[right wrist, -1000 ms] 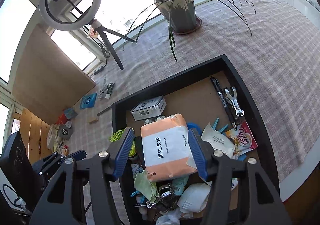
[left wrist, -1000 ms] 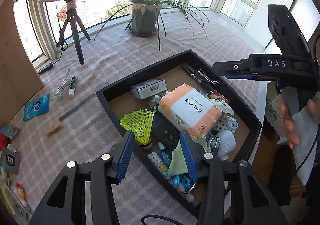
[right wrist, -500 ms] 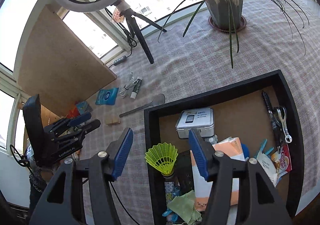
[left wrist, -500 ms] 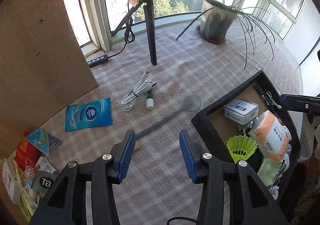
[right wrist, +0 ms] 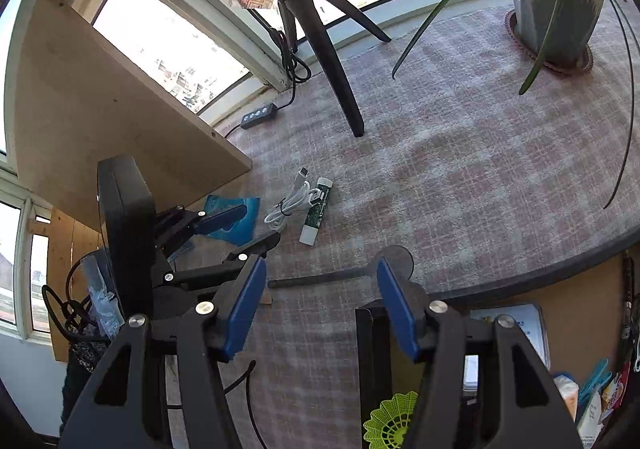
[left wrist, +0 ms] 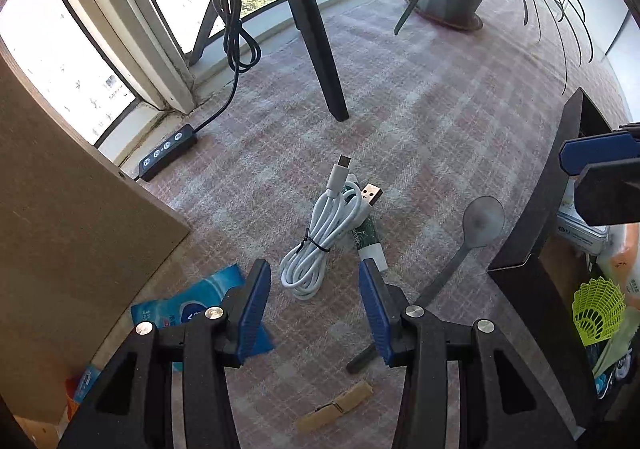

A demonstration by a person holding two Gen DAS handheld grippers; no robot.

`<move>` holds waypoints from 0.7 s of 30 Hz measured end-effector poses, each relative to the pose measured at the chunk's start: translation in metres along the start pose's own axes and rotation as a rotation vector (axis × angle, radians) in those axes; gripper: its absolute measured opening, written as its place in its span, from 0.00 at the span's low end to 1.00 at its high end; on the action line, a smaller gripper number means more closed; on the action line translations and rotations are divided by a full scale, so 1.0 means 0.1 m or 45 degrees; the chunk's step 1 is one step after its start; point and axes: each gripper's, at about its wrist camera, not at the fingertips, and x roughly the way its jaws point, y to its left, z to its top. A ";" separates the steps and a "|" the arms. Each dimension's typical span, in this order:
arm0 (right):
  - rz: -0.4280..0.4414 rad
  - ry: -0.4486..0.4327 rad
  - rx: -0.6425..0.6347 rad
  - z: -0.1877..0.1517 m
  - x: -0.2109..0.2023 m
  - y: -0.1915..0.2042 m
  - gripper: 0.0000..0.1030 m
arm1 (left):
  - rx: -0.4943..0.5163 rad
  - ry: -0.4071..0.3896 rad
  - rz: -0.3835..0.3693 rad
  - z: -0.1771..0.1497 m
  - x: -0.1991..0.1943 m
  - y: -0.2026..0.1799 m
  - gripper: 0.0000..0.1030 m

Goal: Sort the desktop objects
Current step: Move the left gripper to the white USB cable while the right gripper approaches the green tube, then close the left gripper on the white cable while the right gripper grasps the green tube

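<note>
We take the white cable (left wrist: 320, 237) as our landmark: a tied coil lying on the checked cloth (left wrist: 420, 109), its long axis running from the looped end nearest us to the two plugs at the far end. Our left gripper (left wrist: 316, 297) hangs just short of the looped end, blue pads spread apart with nothing between them, the coil lined up with the gap. So the cable lies straight ahead of these fingers, and its length runs along the way they point rather than across them.

Touching the cable's right side lies the green tube (left wrist: 366, 237), roughly parallel to it, with its white cap close to the left gripper's right pad. Further right of the cable is the grey spoon (left wrist: 476, 225), and beyond that the black tray (left wrist: 532, 217) crowded with other things. Left of the cable lies the blue packet (left wrist: 192, 309).

Our right gripper (right wrist: 320, 301) also stands open and empty, over the spoon handle beside the tray corner, well off from the cable. We judge the left hand the nearer one for the cable.
</note>
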 end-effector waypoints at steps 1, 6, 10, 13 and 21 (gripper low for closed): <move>-0.002 0.005 0.011 0.04 0.05 -0.02 0.55 | -0.007 0.008 -0.018 0.03 0.05 0.02 0.41; 0.018 0.038 0.069 0.19 0.27 -0.09 0.55 | -0.050 0.023 -0.061 0.11 0.24 0.08 0.37; -0.004 0.056 0.051 0.27 0.39 -0.03 0.55 | -0.128 0.045 -0.058 0.10 0.35 0.18 0.19; -0.021 0.071 0.034 0.32 0.52 0.04 0.55 | -0.212 0.051 -0.063 0.06 0.38 0.28 0.18; -0.127 0.112 -0.073 0.39 0.99 0.30 0.42 | -0.393 0.029 -0.075 -0.18 0.31 0.51 0.17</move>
